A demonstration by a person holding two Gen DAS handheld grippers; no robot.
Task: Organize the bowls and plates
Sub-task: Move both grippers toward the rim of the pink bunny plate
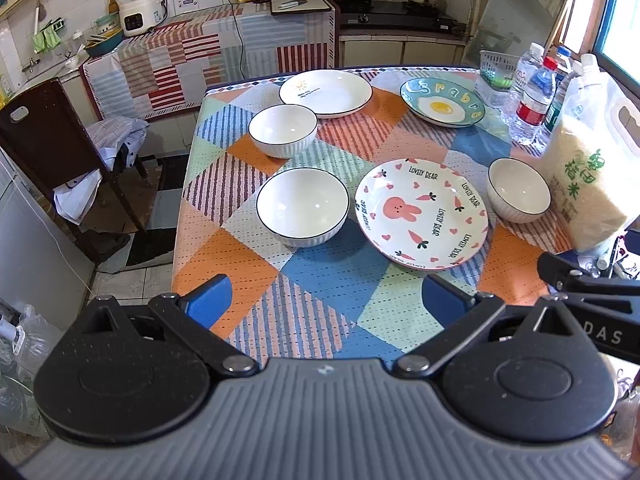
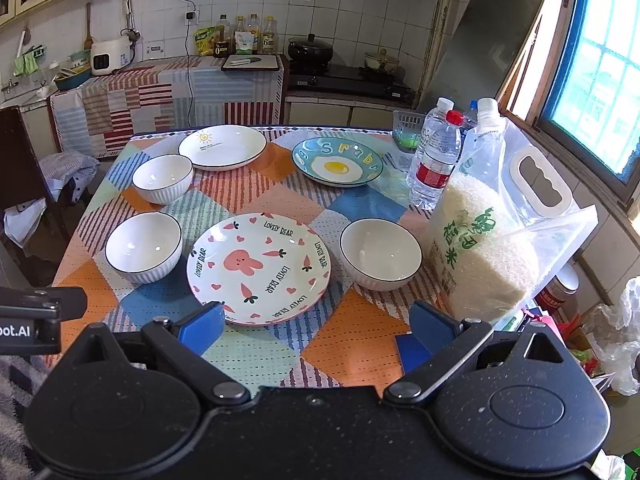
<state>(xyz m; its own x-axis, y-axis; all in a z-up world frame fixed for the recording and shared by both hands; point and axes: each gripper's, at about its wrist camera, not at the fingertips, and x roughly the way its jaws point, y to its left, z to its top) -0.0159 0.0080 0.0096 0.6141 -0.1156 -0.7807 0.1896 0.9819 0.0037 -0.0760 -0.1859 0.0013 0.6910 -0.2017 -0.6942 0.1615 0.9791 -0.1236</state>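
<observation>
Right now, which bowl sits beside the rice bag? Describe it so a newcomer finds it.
On the patchwork tablecloth, find the rice bag near the window. The white ribbed bowl sits between it and the bunny plate, alone on that side.

Three plates (image 2: 258,268), three bowls (image 2: 143,247), upright, unstacked

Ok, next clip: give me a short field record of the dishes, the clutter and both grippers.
plates: rabbit plate, egg plate, sun plate, all separate
bowls: near-left bowl, far-left bowl, right bowl, all empty and unstacked
clutter: rice bag, water bottles at the table's right side
left gripper: open, holding nothing
right gripper: open, holding nothing
progress: nothing stacked yet
</observation>
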